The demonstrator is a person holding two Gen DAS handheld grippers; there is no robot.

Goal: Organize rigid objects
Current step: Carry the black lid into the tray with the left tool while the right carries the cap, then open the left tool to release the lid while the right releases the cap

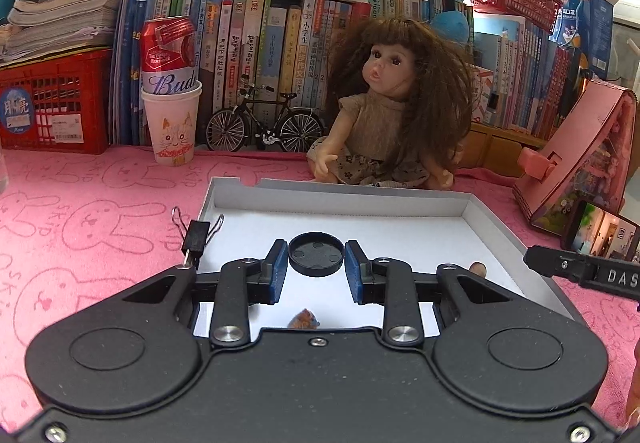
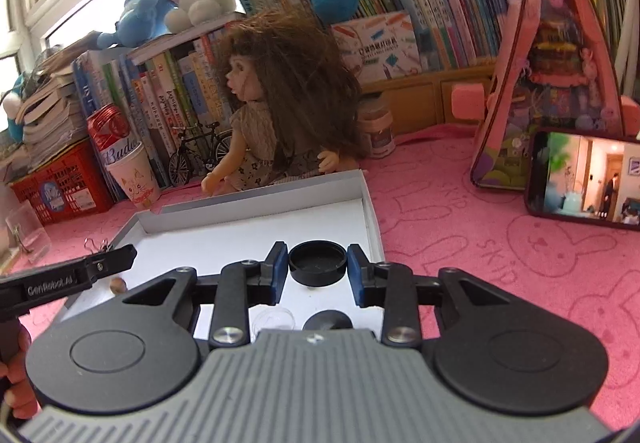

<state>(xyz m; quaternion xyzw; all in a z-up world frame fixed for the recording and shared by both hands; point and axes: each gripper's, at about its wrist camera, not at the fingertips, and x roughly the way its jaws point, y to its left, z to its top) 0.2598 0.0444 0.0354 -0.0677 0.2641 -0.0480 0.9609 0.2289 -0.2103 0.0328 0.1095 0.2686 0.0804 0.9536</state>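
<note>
Your left gripper (image 1: 316, 270) clamps a round black plastic cap (image 1: 316, 253) above the shallow white cardboard tray (image 1: 336, 192); your right gripper (image 2: 317, 269) clamps a matching black lid (image 2: 317, 262) over the same tray. Behind the tray, a red can (image 1: 170, 55) reads "Bud".

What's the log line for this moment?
left gripper: shut on black cap | right gripper: shut on second black cap | both over white tray
</note>
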